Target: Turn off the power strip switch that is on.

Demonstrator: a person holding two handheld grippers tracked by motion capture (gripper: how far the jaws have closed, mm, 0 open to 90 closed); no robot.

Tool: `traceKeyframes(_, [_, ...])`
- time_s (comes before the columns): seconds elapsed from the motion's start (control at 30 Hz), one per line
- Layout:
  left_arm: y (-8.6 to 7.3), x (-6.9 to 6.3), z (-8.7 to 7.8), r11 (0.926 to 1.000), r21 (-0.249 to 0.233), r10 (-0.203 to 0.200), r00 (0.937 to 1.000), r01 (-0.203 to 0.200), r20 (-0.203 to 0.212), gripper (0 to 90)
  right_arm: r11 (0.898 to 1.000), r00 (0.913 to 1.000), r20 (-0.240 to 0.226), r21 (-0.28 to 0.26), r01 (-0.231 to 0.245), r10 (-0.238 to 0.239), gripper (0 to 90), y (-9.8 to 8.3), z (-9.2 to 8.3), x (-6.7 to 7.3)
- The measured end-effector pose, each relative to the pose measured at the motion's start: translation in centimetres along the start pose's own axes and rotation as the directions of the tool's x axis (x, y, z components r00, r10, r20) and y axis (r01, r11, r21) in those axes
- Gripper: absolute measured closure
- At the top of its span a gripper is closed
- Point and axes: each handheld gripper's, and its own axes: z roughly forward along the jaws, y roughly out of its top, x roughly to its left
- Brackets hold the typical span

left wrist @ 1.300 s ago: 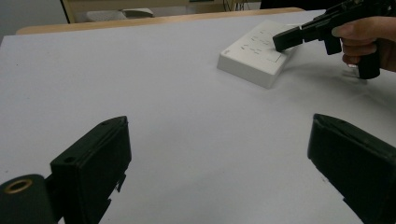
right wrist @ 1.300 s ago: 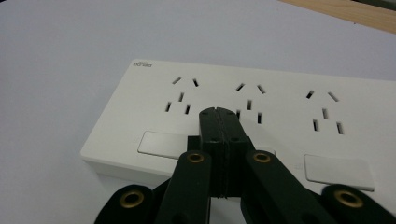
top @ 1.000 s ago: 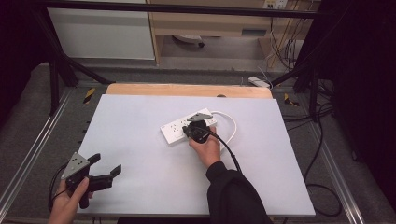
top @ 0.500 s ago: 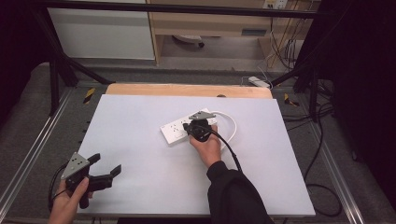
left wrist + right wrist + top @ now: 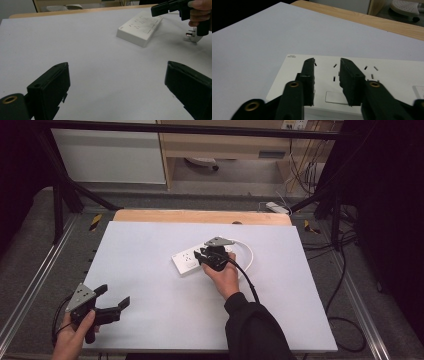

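A white power strip (image 5: 190,261) is seen lying flat near the middle of the desk (image 5: 150,245). The right hand-held gripper (image 5: 327,75) is held just above it, jaws parted by a narrow gap with nothing between. The left hand-held gripper (image 5: 112,300) is held wide open, well apart from the strip.
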Motion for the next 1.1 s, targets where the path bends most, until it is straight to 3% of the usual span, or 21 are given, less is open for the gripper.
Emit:
traceKeyframes(0.5, [0.0,0.0,0.0,1.0,0.002,0.001,1.0,-0.001,-0.001,6.0,1.0,1.0,0.0,0.017,0.0,0.0,11.7,0.8,-1.3,-0.4])
traceKeyframes(0.73, [0.0,0.0,0.0,1.0,0.003,0.002,1.0,-0.002,-0.001,6.0,1.0,0.9998,-0.013,-0.005,0.016,-0.016,5.5,1.3,-2.4,-0.2])
traceKeyframes(1.1, [0.0,0.0,-0.1,1.0,-0.002,0.0,1.0,0.0,0.003,6.0,0.999,0.9987,-0.043,-0.035,0.024,-0.026,4.9,2.1,-4.8,-0.6])
